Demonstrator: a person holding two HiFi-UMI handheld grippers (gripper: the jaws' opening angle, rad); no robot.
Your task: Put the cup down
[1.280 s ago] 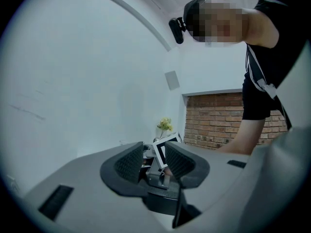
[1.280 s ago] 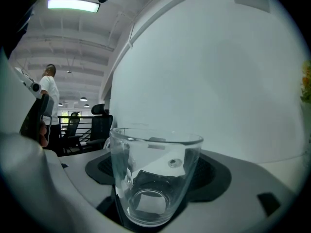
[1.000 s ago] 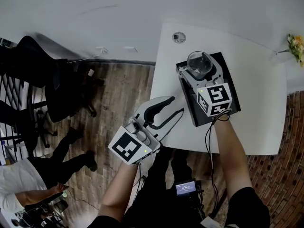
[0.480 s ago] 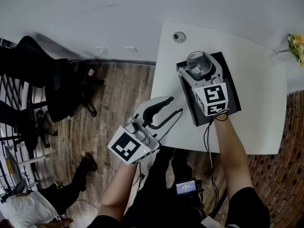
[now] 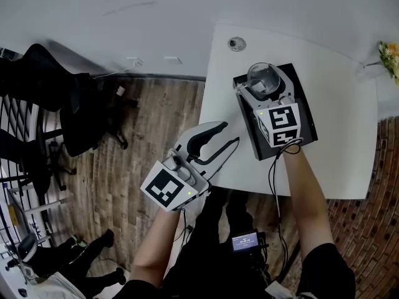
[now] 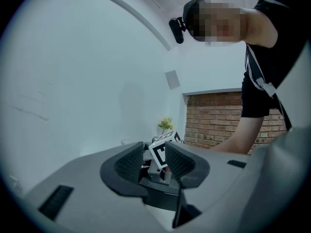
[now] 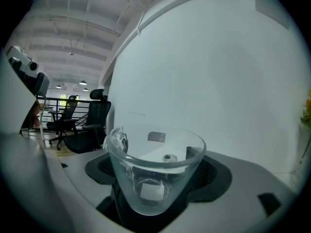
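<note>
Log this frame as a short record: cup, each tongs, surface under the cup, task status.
cup: clear glass, upright, empty
right tongs: shut on the cup
left tongs: open, nothing held, at the table's left front edge
surface: black tray on white table, below the cup; whether they touch cannot be told
task status: cup not yet released

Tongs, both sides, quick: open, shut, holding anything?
Left tongs: open, empty.
Right tongs: closed on the glass cup.
</note>
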